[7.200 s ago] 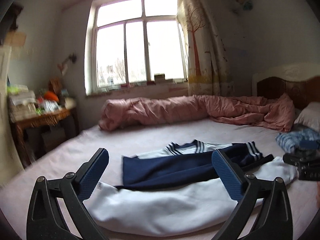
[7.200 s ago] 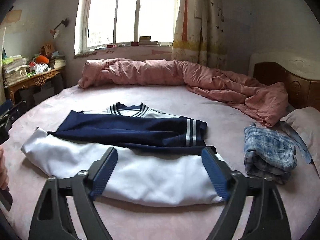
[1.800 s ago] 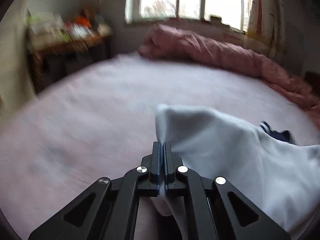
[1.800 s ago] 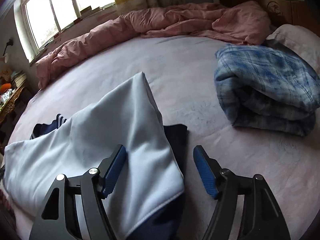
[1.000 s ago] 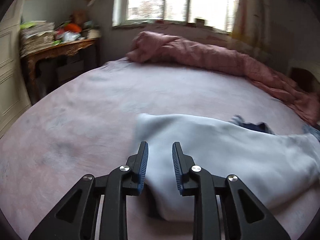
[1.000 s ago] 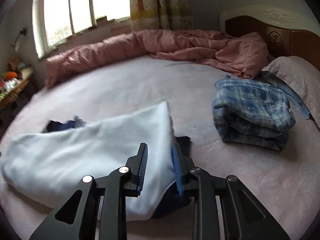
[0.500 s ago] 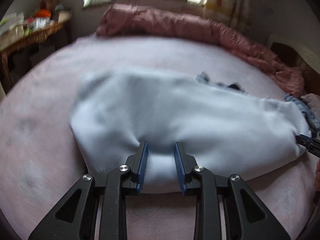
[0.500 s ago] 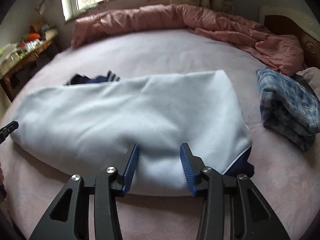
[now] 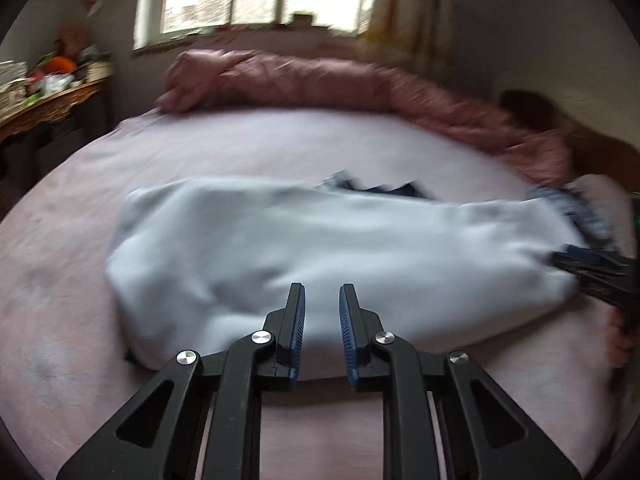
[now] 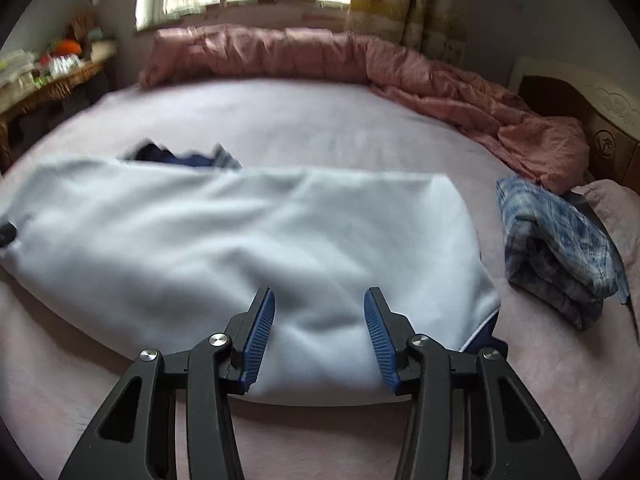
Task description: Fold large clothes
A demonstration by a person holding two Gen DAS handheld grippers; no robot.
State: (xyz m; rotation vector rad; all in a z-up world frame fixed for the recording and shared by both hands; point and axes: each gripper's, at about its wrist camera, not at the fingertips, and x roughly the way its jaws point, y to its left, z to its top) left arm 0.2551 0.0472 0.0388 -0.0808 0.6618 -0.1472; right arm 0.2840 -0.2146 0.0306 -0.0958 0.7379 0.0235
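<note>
White sweatshirt [image 10: 248, 248] lies folded on the bed [image 10: 320, 120]. Left gripper [image 9: 322, 320] jaws just narrowed, slightly apart, empty. Right gripper [image 10: 319, 332] jaws just widened, spread, gripping nothing.

One folded white garment [image 10: 248, 240], one folded plaid shirt [image 10: 556, 248], one pink quilt [image 10: 360, 64], two grippers, one bed [image 10: 320, 120]

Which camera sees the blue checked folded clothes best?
The right wrist view. There the blue checked folded clothes lie whole and fairly sharp on the bed, right of the white garment. In the left wrist view only a blurred strip peeks out at the garment's far right end.
</note>
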